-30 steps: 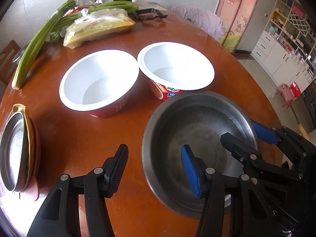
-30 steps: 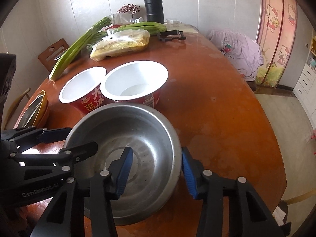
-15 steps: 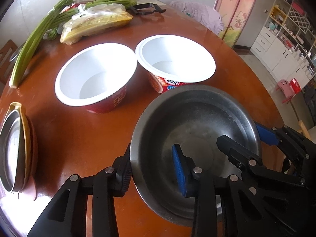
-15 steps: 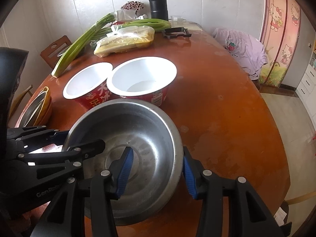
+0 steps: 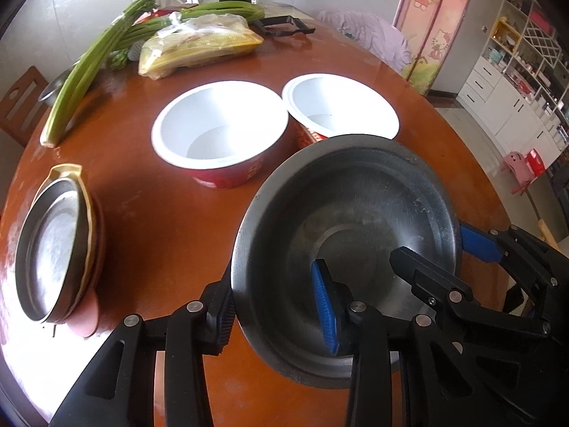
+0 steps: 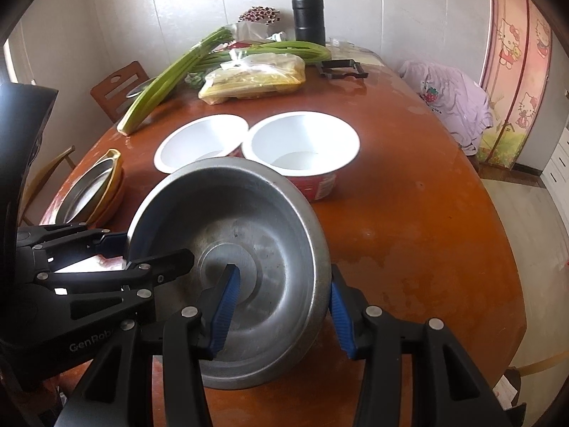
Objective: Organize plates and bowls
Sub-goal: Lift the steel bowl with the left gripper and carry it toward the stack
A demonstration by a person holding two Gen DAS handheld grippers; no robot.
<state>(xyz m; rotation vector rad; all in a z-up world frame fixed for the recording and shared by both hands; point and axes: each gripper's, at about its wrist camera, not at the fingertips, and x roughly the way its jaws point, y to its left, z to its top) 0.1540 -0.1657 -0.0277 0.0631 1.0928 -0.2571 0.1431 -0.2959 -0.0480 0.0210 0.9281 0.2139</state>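
A large steel bowl [image 5: 355,220] [image 6: 249,242] is lifted off the brown table, tilted, held from both sides. My left gripper [image 5: 274,306] is shut on its left rim, one finger inside, one outside. My right gripper [image 6: 284,302] is shut on its right rim the same way. Two white-lined red paper bowls [image 5: 220,135] [image 5: 341,106] stand side by side behind it; they also show in the right wrist view [image 6: 201,146] [image 6: 302,146]. A stack of plates [image 5: 57,249] [image 6: 92,192] with a steel one on top sits at the table's left edge.
Green stalks [image 6: 170,78], a bag of yellow noodles [image 6: 252,74], a black flask [image 6: 308,14] and a black clip frame [image 6: 341,69] lie at the far end. A wooden chair [image 6: 113,89] stands at the left. The table's right half [image 6: 426,213] is bare wood.
My left gripper closed from open onto the steel bowl's left rim. Both grippers then raised the bowl off the table and tilted it.
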